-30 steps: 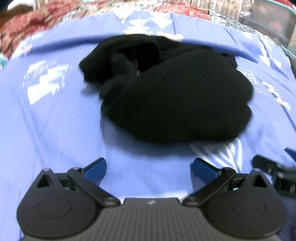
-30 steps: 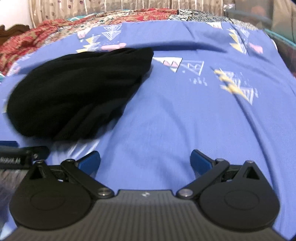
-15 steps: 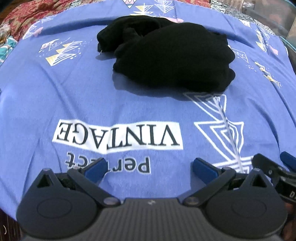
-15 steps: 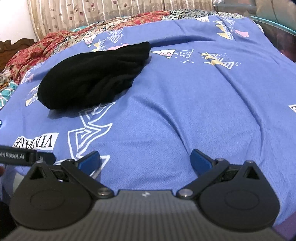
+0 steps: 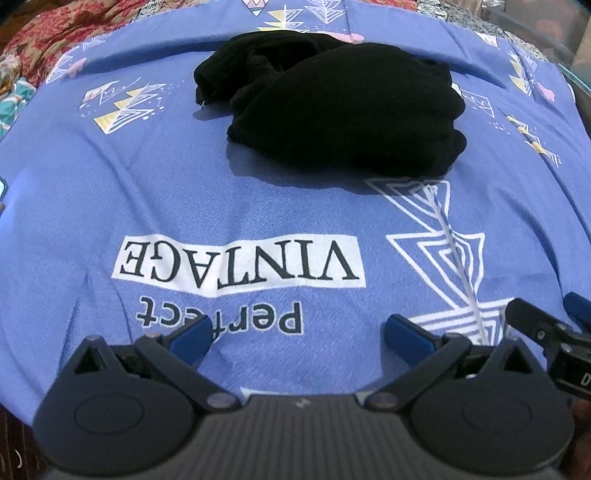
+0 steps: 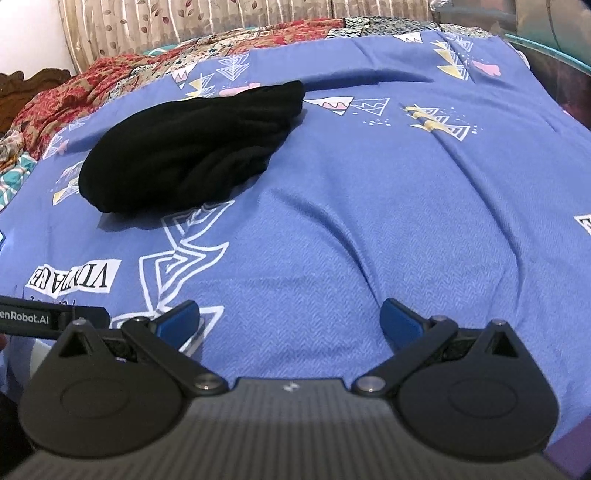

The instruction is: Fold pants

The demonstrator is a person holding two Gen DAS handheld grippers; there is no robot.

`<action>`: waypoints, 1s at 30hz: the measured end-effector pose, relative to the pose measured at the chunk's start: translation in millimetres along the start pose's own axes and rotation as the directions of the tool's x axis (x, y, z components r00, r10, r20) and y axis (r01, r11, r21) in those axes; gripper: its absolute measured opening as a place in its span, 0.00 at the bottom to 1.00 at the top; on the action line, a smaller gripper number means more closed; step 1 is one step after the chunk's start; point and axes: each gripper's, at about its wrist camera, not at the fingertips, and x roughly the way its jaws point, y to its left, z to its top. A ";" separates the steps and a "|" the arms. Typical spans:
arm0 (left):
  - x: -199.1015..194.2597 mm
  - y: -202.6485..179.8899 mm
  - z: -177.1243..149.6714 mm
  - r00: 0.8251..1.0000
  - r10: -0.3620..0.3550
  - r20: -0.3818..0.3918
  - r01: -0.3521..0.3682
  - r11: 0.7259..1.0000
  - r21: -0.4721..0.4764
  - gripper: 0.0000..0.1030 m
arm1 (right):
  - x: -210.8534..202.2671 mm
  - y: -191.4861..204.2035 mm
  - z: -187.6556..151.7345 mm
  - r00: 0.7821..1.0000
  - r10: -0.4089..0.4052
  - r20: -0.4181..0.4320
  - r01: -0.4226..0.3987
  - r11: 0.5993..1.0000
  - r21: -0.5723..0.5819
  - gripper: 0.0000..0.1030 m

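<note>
surface: blue printed bedsheet (image 5: 295,221) is covering the bed you are working over, with a white "vintage" label (image 5: 236,264) lying near your grippers and a red patterned quilt (image 6: 110,74) bunching along the far edge under a striped curtain (image 6: 184,22).
pants: black pants (image 5: 343,107) are sitting in a rumpled heap on the far middle of the sheet, well apart from both tools; in the right wrist view the pants (image 6: 192,147) are lying off to the left.
left gripper: left gripper (image 5: 297,334) is hovering low over the sheet with its jaws spread wide and gripping nothing.
right gripper: right gripper (image 6: 290,321) is hanging just beside it, jaws likewise spread wide and empty.
containers: you are not looking at any bin, basket or box, so nothing is being held in one.
risk, grasp: you are reaching for a lump whose waistband and legs are hiding in dark folds; pinching blind is likely catching several layers and dragging the heap.
risk, sheet: closing too low is likely nipping the bedsheet along with the cloth and pulling wrinkles across your folding space.
risk, collision: your two tools are working close together, so converging on one spot is inviting a knock.
</note>
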 end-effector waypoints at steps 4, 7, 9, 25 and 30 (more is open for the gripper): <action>-7.5 3.7 1.3 0.999 0.031 0.027 -0.031 0.999 0.006 1.00 | -4.8 3.3 6.2 1.000 0.016 0.005 -0.016 1.000 -0.020 1.00; -16.8 16.4 2.2 0.999 0.035 0.037 -0.034 0.999 -0.037 1.00 | -9.8 1.1 17.0 0.999 0.041 0.009 -0.041 0.999 0.032 1.00; -23.0 27.4 -0.4 0.999 0.047 0.014 -0.046 0.996 -0.071 1.00 | -12.6 0.8 22.1 0.999 0.052 0.012 -0.052 0.997 0.048 1.00; -42.4 107.1 70.2 0.947 -0.282 0.152 0.313 0.916 -0.250 0.83 | 76.4 76.6 204.7 0.976 0.191 0.101 -0.141 0.916 -0.375 0.73; 19.5 117.7 119.1 0.900 -0.415 0.134 0.434 0.823 -0.367 0.55 | 143.9 170.9 215.7 0.953 0.283 -0.108 -0.270 0.633 -0.725 0.78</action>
